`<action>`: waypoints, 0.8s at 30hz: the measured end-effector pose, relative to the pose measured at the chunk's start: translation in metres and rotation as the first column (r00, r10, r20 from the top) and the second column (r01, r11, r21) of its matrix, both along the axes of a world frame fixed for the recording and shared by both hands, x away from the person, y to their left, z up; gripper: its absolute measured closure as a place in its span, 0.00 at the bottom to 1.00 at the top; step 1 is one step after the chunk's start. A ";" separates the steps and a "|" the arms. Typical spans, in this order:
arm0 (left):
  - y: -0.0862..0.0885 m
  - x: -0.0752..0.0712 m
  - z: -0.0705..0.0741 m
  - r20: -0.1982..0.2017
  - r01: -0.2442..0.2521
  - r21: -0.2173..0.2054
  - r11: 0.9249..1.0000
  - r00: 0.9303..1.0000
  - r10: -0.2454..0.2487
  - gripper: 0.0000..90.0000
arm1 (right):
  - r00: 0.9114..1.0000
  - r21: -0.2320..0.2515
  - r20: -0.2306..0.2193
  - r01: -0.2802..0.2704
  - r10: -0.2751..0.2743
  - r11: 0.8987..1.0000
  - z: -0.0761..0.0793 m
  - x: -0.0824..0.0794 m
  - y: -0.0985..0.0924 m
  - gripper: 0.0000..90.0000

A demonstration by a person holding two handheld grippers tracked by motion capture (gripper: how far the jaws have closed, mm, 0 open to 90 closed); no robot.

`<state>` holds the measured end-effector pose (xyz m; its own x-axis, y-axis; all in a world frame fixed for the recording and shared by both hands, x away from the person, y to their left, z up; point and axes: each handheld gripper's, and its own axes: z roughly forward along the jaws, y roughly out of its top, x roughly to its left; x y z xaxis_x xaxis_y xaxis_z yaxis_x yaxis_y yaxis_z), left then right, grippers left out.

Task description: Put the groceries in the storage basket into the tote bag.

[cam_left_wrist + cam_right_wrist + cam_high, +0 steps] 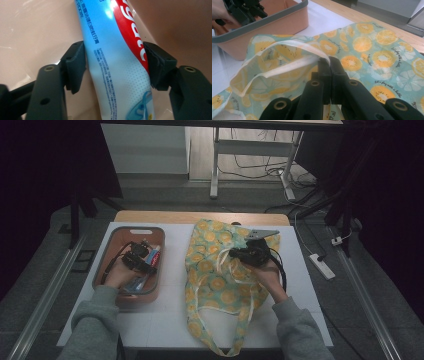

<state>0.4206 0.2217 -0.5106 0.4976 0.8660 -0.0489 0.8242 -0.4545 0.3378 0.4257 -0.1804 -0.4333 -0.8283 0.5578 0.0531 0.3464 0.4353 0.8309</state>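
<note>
White tabletop [175,320]: left hand-held gripper [115,67] clamps toothpaste tube [117,75]; right hand-held gripper [329,62] pinches bag rim [294,45].

A white table [172,322] has a bare wooden strip [200,217] along its far edge. On the grey floor [235,195] to its right lies a white power strip [321,266], its cord running toward the table's far corner. Metal rails [44,306] flank the table on both sides. Beyond stand a white cabinet [145,150] and a white desk frame [215,170], with loose cables [260,169] under the frame.
</note>
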 end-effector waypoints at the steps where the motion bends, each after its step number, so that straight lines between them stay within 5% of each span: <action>1: 0.001 0.000 0.000 0.002 -0.010 -0.005 1.000 1.000 0.010 0.45 | 1.000 -0.001 0.001 0.000 0.000 1.000 0.000 0.000 0.000 0.98; 12: 0.008 0.002 0.002 -0.008 -0.034 -0.007 0.999 0.999 0.034 0.59 | 1.000 -0.002 0.000 0.001 -0.001 1.000 0.000 -0.001 0.000 0.98; 19: 0.022 0.002 0.004 -0.003 -0.053 -0.080 0.995 0.999 0.053 0.78 | 1.000 -0.003 -0.002 0.005 -0.005 1.000 -0.001 0.000 -0.002 0.98; 24: 0.025 0.001 0.006 0.005 -0.055 -0.104 0.993 0.998 0.056 0.82 | 1.000 -0.004 -0.001 0.002 -0.002 1.000 -0.001 0.000 -0.001 0.98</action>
<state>0.4219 0.2470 -0.5047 0.4499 0.8826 -0.1365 0.8443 -0.3704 0.3873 0.4257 -0.1814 -0.4344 -0.8272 0.5595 0.0513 0.3477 0.4381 0.8290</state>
